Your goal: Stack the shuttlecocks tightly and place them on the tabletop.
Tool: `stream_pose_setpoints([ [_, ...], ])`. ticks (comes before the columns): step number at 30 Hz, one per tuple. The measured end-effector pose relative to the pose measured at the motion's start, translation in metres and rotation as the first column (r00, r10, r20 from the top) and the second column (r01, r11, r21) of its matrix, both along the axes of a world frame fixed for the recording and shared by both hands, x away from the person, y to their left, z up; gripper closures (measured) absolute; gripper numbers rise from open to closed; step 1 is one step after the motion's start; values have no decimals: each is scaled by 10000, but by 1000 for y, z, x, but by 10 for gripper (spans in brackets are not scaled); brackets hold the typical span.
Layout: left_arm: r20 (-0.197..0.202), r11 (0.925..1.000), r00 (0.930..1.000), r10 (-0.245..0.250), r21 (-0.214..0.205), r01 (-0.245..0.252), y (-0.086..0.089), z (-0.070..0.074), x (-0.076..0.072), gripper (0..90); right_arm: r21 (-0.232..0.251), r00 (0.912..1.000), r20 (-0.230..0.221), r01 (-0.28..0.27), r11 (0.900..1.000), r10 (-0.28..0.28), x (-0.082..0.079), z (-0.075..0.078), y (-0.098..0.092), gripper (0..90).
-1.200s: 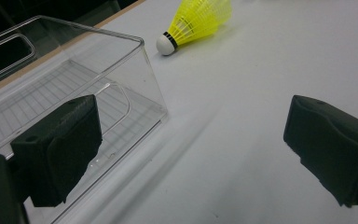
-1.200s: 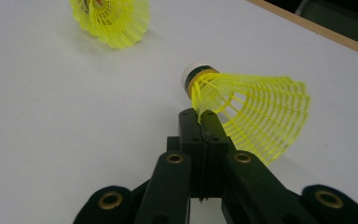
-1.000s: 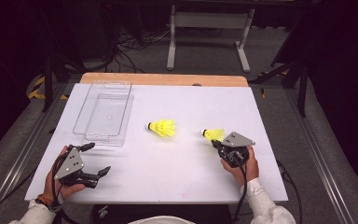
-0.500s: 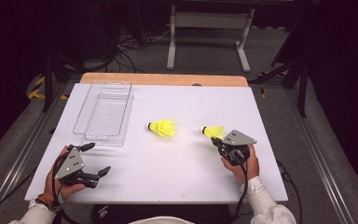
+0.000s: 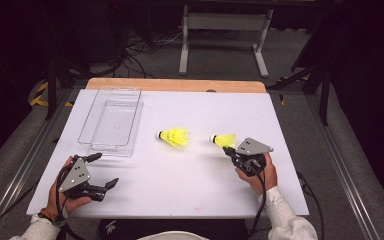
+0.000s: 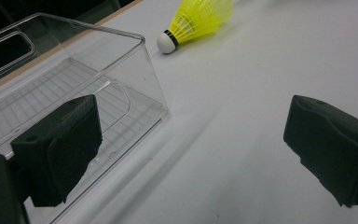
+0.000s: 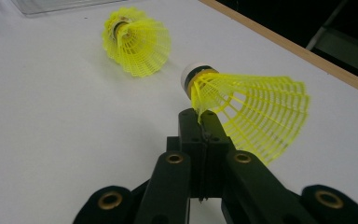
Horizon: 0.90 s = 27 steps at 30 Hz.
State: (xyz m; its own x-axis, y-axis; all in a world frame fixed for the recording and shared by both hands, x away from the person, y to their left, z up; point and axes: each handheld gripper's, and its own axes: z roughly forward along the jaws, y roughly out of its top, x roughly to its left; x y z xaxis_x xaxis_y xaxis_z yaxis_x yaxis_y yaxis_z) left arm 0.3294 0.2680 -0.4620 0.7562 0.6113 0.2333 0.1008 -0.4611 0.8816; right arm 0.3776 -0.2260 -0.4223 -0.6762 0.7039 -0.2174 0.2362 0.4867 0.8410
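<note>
Pinching: the right claw (image 7: 200, 112) is pressed together on the skirt edge of a yellow shuttle (image 7: 247, 105), gripped just behind its white cork.
Shuttle: at about 4 o'clock from the bench (image 5: 190, 195) centre in the high view, cork pointing to 9 o'clock, skirt toward the right hand (image 5: 256, 172).
Change: against the frame a second ago, the shuttle has shifted slightly toward 9 o'clock with the claw; the grip looks unchanged.
Meaning: judging by this, the pick is made and a carry toward the tray is starting.
Second shuttle: (image 5: 174, 136) lying free near the centre, at 9 o'clock of the held one, well apart from it.
Tray: clear tray (image 5: 111, 122), empty, at 10 o'clock from the centre.
Left claw: (image 5: 105, 170) spread wide with nothing between the jaws, at 7 o'clock, just short of the tray's near corner, unmoved from a second ago.
</note>
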Motion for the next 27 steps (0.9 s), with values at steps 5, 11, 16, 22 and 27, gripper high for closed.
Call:
stream_pose_setpoints([
  [5, -9, 10000, 10000, 47, -24, -48, 1, 1, 0, 51, 213, 9993, -217, -293, 9993, 297, 9, 2, 7, 900],
  [11, -10, 10000, 10000, 60, -64, -60, 2, 1, 0, 51, 175, 9980, -297, -545, 9984, 550, 20, 1, 19, 900],
  [16, -2, 10000, 10000, 39, -69, -39, 3, 1, 0, 51, 97, 9969, -403, -671, 9977, 674, 28, -1, 27, 900],
  [22, 32, 10000, 10000, -7, -77, 7, 2, 1, -1, 51, 158, 9954, -520, -799, 9967, 807, 35, -4, 32, 900],
  [27, 19, 10000, 10000, 2, -45, -2, 2, 0, 0, 51, 108, 9939, -600, -924, 9957, 929, 40, -7, 37, 900],
])
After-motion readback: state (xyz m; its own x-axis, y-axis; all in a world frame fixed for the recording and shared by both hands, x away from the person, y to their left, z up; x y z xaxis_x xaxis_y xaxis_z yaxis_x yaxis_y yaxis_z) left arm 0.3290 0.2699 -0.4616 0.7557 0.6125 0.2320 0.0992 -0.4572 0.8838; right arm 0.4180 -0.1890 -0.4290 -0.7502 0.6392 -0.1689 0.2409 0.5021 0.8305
